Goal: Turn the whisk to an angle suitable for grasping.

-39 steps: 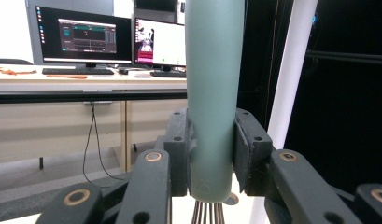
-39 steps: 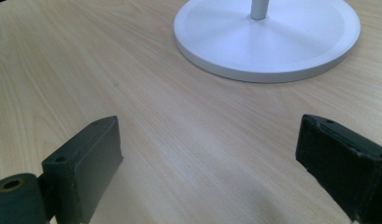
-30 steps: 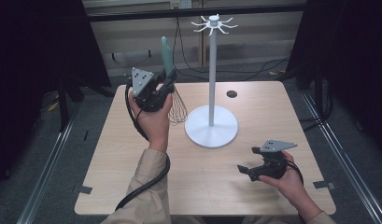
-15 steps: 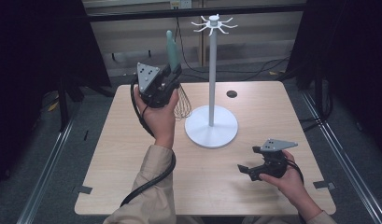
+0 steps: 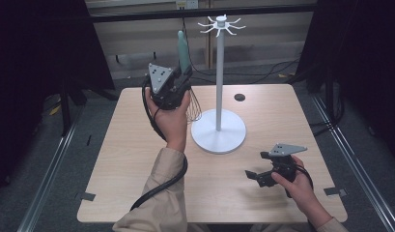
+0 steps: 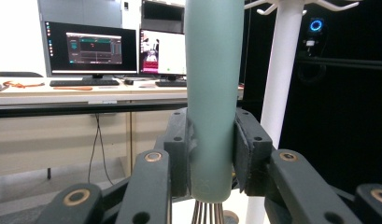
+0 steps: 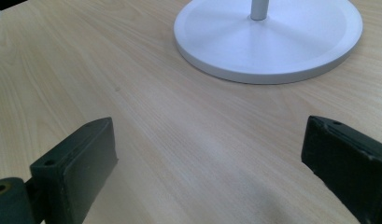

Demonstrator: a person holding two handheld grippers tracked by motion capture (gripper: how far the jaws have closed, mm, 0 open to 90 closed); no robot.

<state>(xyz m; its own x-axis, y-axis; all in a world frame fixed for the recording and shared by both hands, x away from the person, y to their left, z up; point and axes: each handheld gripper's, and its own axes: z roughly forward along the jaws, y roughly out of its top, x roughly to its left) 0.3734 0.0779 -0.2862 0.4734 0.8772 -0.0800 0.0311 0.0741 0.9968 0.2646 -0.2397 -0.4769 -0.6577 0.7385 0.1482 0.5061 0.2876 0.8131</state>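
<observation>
A whisk with a pale green handle (image 5: 183, 47) and wire loops (image 5: 194, 103) hangs upright, handle up, above the table's left half. My left gripper (image 5: 184, 78) is shut on the lower part of that handle (image 6: 212, 70), its pads pressing both sides. Just to the right stands a white hook stand (image 5: 219, 72) with a round base (image 5: 218, 131) and prongs on top; its pole (image 6: 279, 84) rises close behind the whisk. My right gripper (image 5: 255, 178) rests low at the table's front right, open, with bare wood between its jaws (image 7: 207, 163) and the base (image 7: 268, 37) ahead.
The wooden table (image 5: 127, 159) has a small black round spot (image 5: 239, 97) at its far edge behind the stand. A desk with monitors (image 6: 93, 49) stands beyond the table. Dark curtains flank both sides.
My left hand has lifted the whisk a little and carried it right, closer to the stand's pole, with the handle turned more upright. The right gripper has stayed put.
</observation>
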